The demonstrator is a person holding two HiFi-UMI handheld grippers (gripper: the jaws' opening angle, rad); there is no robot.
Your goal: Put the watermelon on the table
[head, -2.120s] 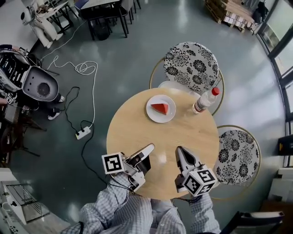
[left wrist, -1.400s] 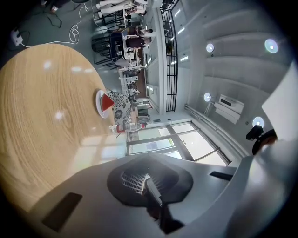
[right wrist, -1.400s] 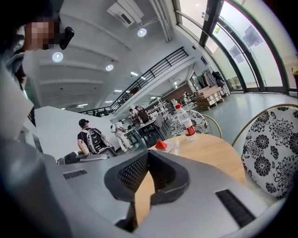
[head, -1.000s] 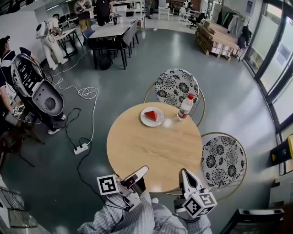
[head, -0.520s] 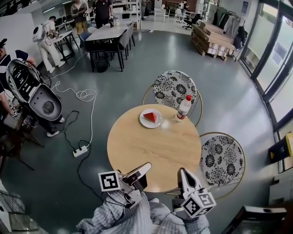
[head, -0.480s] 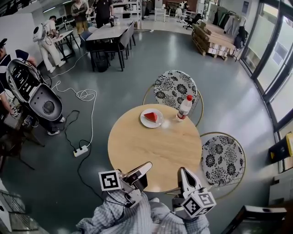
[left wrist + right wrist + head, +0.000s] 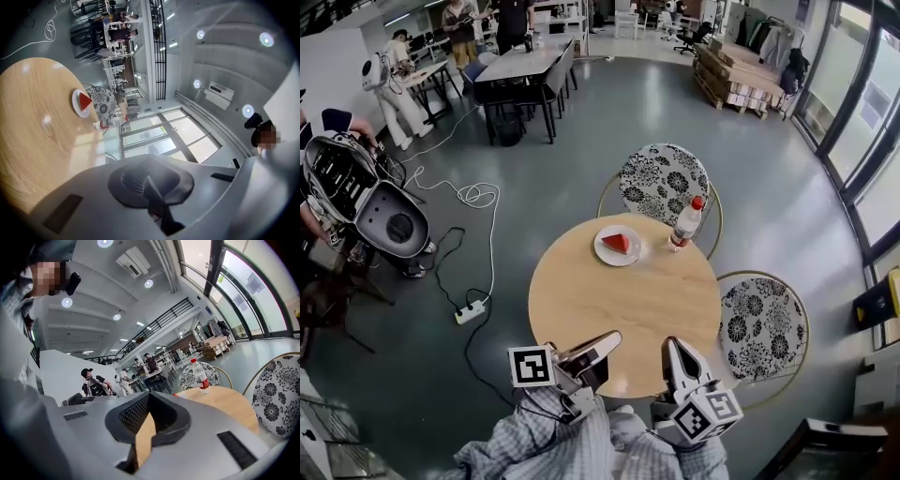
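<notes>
A red watermelon slice [image 7: 621,243] lies on a white plate [image 7: 606,251] at the far side of the round wooden table [image 7: 619,309]. The left gripper view shows the same slice [image 7: 85,100] and plate [image 7: 76,106] far off. My left gripper [image 7: 612,337] hangs over the table's near edge, shut and empty, with the jaws [image 7: 151,159] pressed together. The right gripper [image 7: 670,343] sits beside it at the near edge, its tips [image 7: 150,396] meeting with nothing held. Both are well short of the plate.
A clear water bottle with a red cap [image 7: 685,223] stands right of the plate, and it shows in the right gripper view [image 7: 200,376]. Two floral chairs [image 7: 661,181] [image 7: 761,323] flank the table. A power strip and cable [image 7: 471,311] lie on the floor at left.
Since the earliest frame the view has pulled back from the table and both grippers have come back to its near edge. In the last second both shut grippers have lifted slightly.
</notes>
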